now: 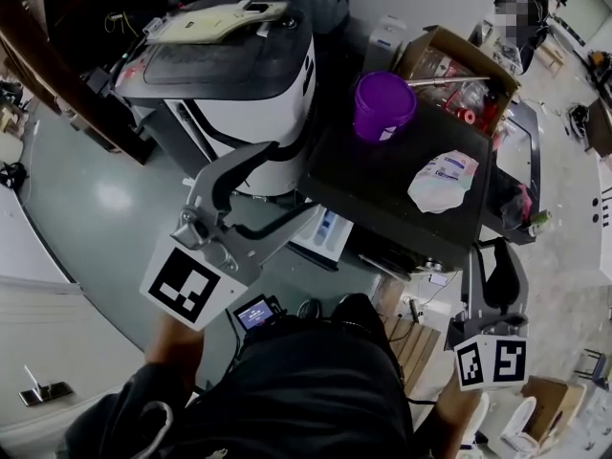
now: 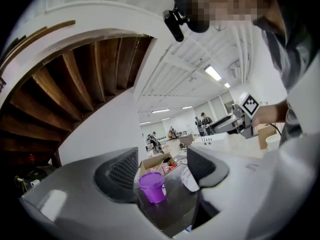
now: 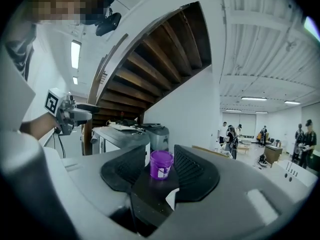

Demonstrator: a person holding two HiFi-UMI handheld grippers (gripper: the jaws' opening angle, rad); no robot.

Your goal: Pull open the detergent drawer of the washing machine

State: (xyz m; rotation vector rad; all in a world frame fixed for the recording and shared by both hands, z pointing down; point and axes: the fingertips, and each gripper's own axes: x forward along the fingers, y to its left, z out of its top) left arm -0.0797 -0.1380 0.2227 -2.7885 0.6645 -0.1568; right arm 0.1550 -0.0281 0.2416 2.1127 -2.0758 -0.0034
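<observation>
Tongs on both sides stand apart, released, nothing between the pads. Your left tongs point(image 1: 282, 185) hang in front of the washing machine point(image 1: 382, 175), at its near left corner; your right tongs point(image 1: 494, 256) sit just off its near right corner. Look for the detergent drawer point(image 1: 325, 229), white with a blue insert: it shows under the machine's dark top, just beside your left tongs' lower tip. How far out it stands, you can't tell. Up on that top, a purple cup point(image 1: 384, 103) and a white bag point(image 1: 443, 180) sit apart.
</observation>
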